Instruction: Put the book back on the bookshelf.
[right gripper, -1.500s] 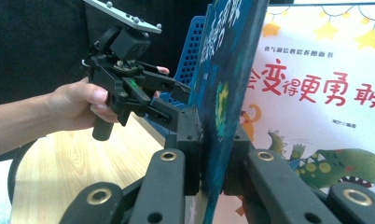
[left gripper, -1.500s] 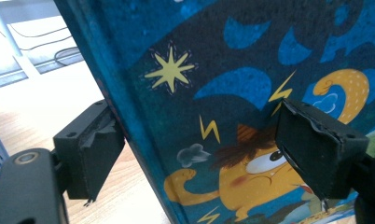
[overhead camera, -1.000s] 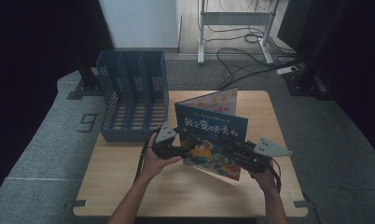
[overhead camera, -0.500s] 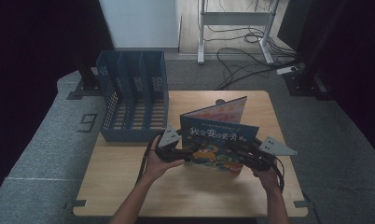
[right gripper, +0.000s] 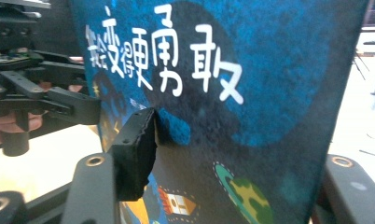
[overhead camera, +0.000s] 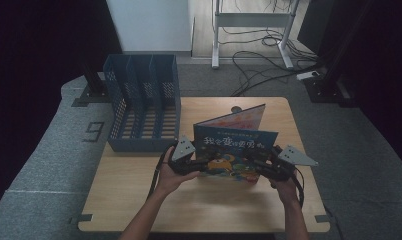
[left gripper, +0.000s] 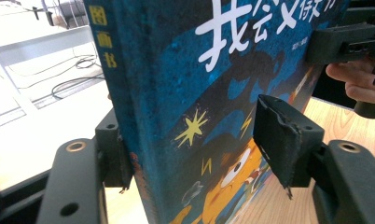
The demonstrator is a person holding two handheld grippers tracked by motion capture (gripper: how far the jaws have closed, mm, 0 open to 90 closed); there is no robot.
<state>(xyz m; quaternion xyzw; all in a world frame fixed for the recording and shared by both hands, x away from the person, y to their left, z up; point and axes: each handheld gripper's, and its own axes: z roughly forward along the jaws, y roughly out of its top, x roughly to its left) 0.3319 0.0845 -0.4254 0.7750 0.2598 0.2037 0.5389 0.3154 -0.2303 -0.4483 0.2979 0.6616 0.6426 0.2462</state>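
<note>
A picture book (overhead camera: 235, 150) with a dark blue cover, white characters and an orange creature stands upright at the middle of the wooden table (overhead camera: 134, 200). Its front cover is parted from the pages behind. My left gripper (overhead camera: 199, 165) holds it at the spine side. In the left gripper view the book (left gripper: 185, 93) sits between the two pads (left gripper: 283, 137) of the left gripper (left gripper: 195, 144). My right gripper (overhead camera: 261, 167) holds the cover's right edge. In the right gripper view the right gripper (right gripper: 232, 172) has one pad (right gripper: 139, 149) pressed on the book (right gripper: 251, 70).
A blue slotted file organizer (overhead camera: 144, 100) stands at the table's back left, just beyond my left hand. Grey carpet surrounds the table. Cables (overhead camera: 259, 60) and a white desk frame (overhead camera: 249, 20) lie on the floor behind.
The book has swung from a tilt to upright and level, and its front cover now faces the camera squarely. Both hands stayed nearly in place, still gripping it.
</note>
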